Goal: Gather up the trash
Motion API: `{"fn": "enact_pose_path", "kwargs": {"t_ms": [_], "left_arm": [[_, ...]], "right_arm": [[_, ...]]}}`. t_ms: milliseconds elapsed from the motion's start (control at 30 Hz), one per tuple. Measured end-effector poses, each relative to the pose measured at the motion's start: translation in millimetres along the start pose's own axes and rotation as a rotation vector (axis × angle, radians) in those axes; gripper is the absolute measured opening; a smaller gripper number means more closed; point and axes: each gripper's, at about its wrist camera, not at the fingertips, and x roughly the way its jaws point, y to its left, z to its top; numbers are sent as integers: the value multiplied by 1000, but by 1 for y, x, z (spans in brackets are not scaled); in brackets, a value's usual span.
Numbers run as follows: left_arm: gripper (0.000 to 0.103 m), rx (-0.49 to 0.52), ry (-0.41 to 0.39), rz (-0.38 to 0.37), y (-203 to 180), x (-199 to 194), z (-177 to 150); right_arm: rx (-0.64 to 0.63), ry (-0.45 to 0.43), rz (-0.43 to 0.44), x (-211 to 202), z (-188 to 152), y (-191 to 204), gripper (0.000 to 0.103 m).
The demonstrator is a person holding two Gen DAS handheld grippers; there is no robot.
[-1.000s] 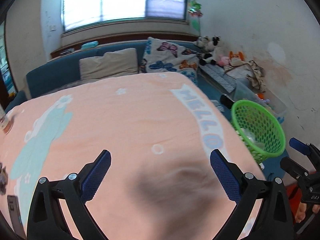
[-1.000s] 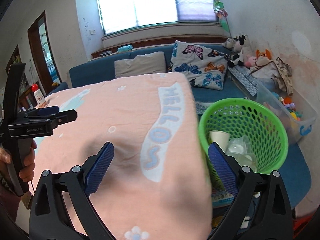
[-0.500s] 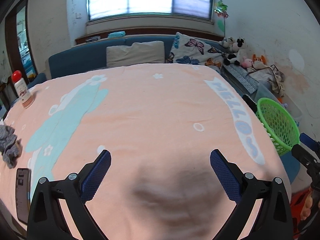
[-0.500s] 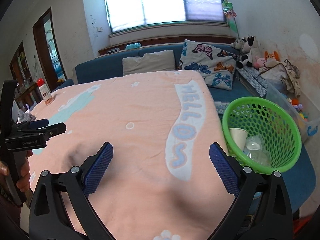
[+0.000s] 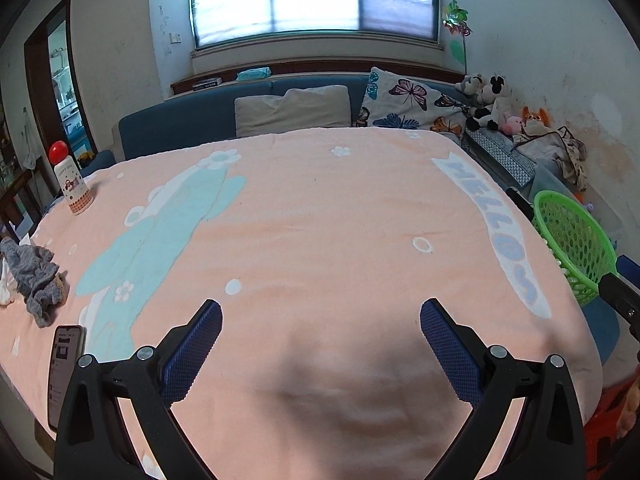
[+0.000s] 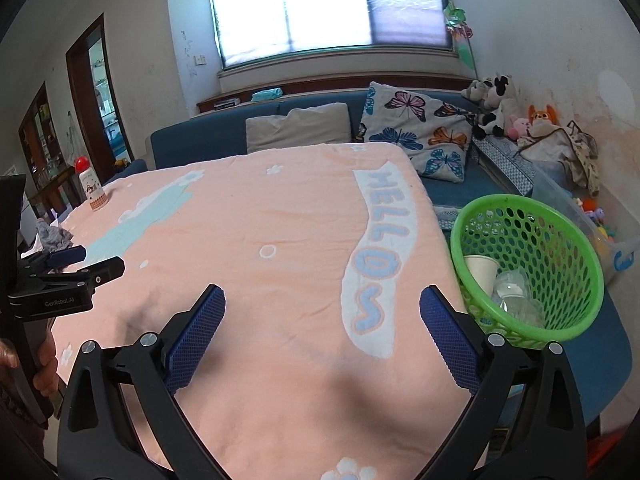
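Left gripper [image 5: 320,334] is held spread wide over the pink blanket [image 5: 320,220], nothing between the jaws. Right gripper [image 6: 322,320] is likewise spread and empty, above the blanket's near edge. Green basket [image 6: 532,276] is seen just off the blanket's right side, with a paper cup [image 6: 482,270] and clear plastic [image 6: 516,296] inside. Grey cloth [image 5: 34,276], phone [image 5: 64,364] and bottle [image 5: 72,184] are seen at the left edge.
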Motion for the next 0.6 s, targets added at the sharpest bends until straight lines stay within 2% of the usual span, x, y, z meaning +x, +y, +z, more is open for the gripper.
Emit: {"fn": "enact_pose_path", "kwargs": {"t_ms": [600], "left_arm": [[96,-10,4,15,3,1,-5]], "right_arm": [[-12,9,12,2,-3,7,97]]}}
